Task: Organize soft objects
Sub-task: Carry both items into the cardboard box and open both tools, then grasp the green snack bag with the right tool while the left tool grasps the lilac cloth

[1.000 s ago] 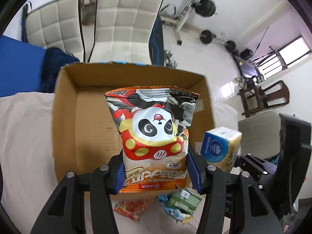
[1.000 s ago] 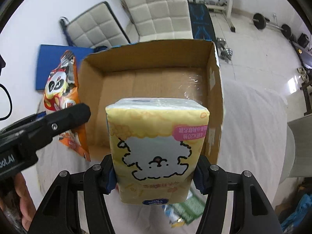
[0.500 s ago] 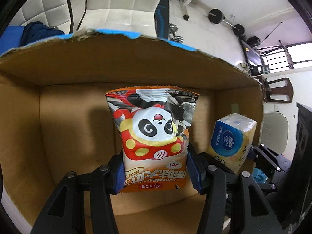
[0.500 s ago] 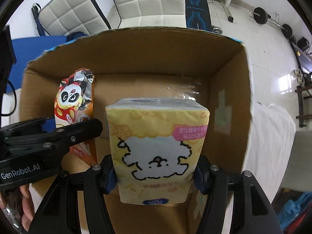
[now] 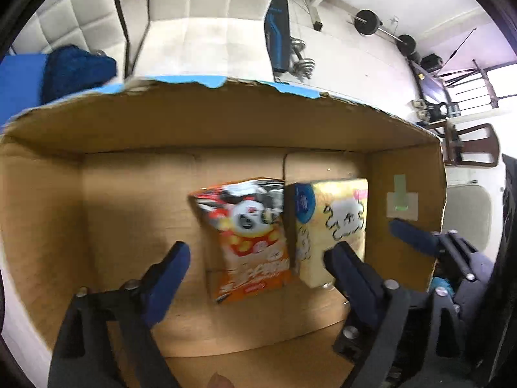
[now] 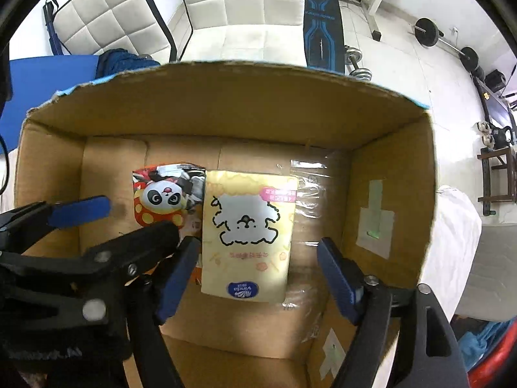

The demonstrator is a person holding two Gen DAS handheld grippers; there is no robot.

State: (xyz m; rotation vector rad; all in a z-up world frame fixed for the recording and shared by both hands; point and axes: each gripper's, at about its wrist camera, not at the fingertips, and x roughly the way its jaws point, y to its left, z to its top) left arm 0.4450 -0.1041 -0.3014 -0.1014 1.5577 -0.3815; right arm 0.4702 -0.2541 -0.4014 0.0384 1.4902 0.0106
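Left tongs [image 5: 257,257] blurred, partly hiding tissue pack [image 5: 332,226] beside snack bag [image 5: 248,236].

Both grippers, left gripper [image 5: 258,258] and right gripper [image 6: 258,258], have black frames. Silver screws stud them. The fingers [image 6: 176,279] carry blue pads.

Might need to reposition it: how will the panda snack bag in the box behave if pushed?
The panda snack bag looks puffy and glossy, so it would probably dent and slide easily. It touches the tissue pack, which might get nudged too.
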